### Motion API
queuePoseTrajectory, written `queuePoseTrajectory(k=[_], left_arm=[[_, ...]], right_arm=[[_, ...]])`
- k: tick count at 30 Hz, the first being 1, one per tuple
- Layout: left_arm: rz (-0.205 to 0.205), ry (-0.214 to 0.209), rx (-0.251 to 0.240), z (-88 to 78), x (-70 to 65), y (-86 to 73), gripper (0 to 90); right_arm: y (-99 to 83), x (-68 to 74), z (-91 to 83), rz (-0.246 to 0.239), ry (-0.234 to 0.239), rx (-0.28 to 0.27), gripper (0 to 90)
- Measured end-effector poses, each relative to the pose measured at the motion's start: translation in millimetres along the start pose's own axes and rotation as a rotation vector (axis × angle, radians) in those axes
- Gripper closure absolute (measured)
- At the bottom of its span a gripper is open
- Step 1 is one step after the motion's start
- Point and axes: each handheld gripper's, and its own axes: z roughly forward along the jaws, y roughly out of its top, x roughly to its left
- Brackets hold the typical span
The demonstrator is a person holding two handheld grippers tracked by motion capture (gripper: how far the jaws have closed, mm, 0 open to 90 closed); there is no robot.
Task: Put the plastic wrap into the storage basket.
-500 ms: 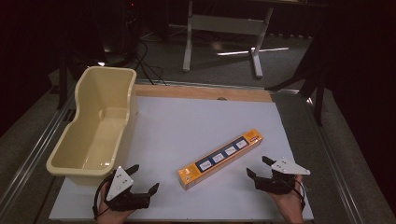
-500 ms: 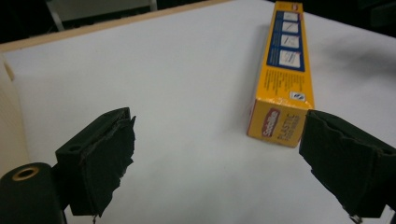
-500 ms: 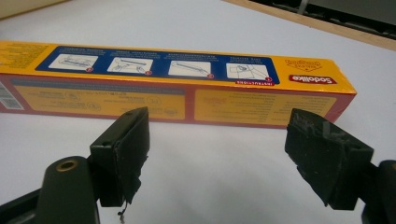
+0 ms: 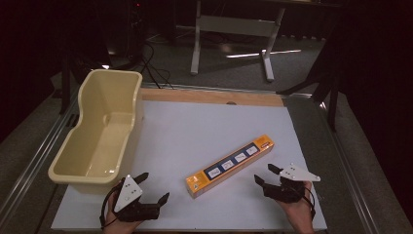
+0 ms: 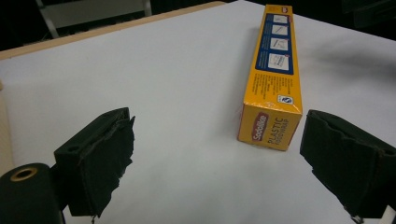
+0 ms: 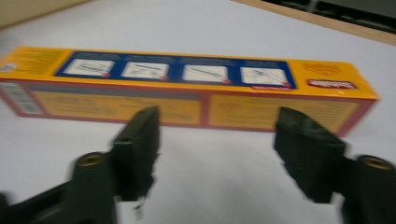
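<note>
- A cream plastic tub (image 4: pixel 100 129) stands at the left edge of the white table top (image 4: pixel 195 126), nothing visible inside it
- The left gripper (image 4: pixel 152 190) hovers just in front of the tub, jaws spread wide with nothing between them; in the left gripper view the box's near end sits ahead, close to one jaw
- The orange plastic-wrap box (image 4: pixel 230 166) lies flat and diagonal, between the two grippers
- The right gripper (image 4: pixel 265 174) faces the box's long side, jaws wide apart and holding nothing, near the box but apart from it

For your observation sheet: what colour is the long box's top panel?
Blue, on an orange-yellow plastic wrap box; clearest in the right gripper view.
</note>
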Motion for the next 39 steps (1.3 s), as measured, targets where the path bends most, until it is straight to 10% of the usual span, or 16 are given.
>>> queuePoseTrajectory(k=[13, 18, 25, 39], left_arm=[[-0.004, -0.011, -0.003, 1.0, 0.5, -1.1, 14.9], [-0.009, -0.014, -0.002, 1.1, 0.7, -1.1, 15.8], [-0.019, -0.008, -0.012, -0.6, 2.8, -1.2, 16.0], [-0.021, 0.003, -0.02, -1.9, 3.6, -0.8, 16.0]], right_arm=[[13.7, 14.2, 20.7, -0.041, 0.075, 0.058, 74.5], [15.1, 9.5, 36.1, -0.041, 0.028, 0.12, 89.6], [7.9, -19.6, 61.7, 0.071, -0.062, 0.244, 89.7], [20.8, -42.9, 88.9, 0.123, -0.103, 0.25, 89.8]])
